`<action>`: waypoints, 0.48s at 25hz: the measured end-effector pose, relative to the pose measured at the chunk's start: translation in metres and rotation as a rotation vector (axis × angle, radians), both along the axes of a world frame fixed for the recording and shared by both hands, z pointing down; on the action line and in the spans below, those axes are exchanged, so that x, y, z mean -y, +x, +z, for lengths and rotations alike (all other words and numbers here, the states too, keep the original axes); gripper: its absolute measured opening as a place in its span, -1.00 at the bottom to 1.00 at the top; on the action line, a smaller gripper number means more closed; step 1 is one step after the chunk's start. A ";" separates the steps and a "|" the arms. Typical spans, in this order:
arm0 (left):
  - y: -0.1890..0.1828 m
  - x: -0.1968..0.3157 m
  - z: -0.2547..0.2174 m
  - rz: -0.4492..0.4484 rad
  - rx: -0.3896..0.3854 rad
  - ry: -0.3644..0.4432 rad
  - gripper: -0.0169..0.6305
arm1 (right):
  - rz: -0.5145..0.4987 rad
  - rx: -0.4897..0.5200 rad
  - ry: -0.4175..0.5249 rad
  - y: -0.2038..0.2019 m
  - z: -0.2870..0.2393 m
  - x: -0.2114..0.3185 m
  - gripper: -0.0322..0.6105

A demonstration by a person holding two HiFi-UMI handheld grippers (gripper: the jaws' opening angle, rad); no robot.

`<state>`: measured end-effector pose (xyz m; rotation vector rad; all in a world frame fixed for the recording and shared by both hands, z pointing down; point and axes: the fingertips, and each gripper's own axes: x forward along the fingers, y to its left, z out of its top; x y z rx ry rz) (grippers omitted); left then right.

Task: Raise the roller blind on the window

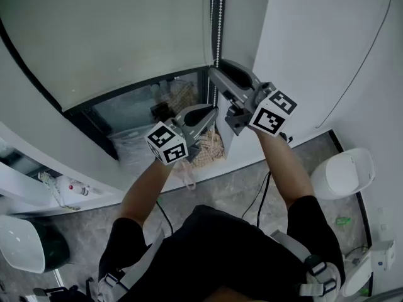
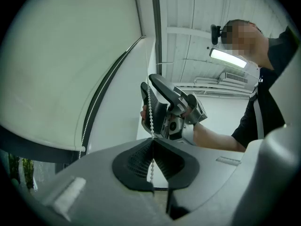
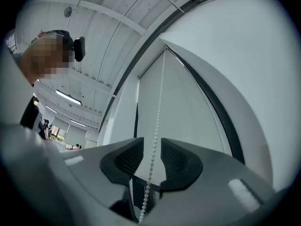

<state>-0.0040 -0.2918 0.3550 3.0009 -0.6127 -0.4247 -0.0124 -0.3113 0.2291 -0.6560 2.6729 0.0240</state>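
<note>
- The roller blind [image 1: 113,36] fills the upper left of the head view. Its bottom edge is partway up, and a band of window glass [image 1: 135,115] shows beneath it near the centre.
- The bead chain [image 1: 218,24] hangs down the top centre, just beside the blind's right edge.
- The left gripper [image 1: 208,115], at centre frame, is clamped on the chain. In the left gripper view its pads meet with the beads pinched between them.
- The right gripper [image 1: 219,71] sits just above it on the same strand with its jaws parted. In the right gripper view the chain runs through the gap and touches neither pad.
- The step in hand looks like a fresh grip higher up the chain. The right gripper should close with the beads centred in the pads before the left lets go, or the blind may slip back.
- The pull after that is best kept straight down along the strand, not out from the window.
- The left gripper sits directly under the right and would block a long pull unless it moves clear.
- The white wall [image 1: 315,43] is close at right. A white bin [image 1: 343,172] and a dark cable [image 1: 258,200] lie on the floor at lower right, well away from the chain.
</note>
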 end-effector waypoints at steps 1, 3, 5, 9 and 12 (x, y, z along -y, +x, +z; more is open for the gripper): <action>0.000 -0.001 0.000 0.002 0.005 0.006 -0.93 | 0.006 -0.001 0.002 0.000 -0.001 0.000 -0.61; 0.001 -0.002 0.000 0.004 0.008 0.015 -0.93 | 0.026 -0.005 0.015 0.001 -0.002 0.000 -0.85; 0.000 -0.002 0.000 0.002 0.001 0.011 -0.93 | 0.049 -0.004 0.038 0.002 -0.002 -0.001 -0.84; -0.001 0.002 0.002 0.002 -0.009 0.001 -0.93 | 0.082 0.000 0.069 0.007 0.000 0.000 -0.85; 0.004 0.006 0.016 0.005 0.018 -0.012 -0.93 | 0.072 0.011 0.043 0.008 0.013 0.000 -0.86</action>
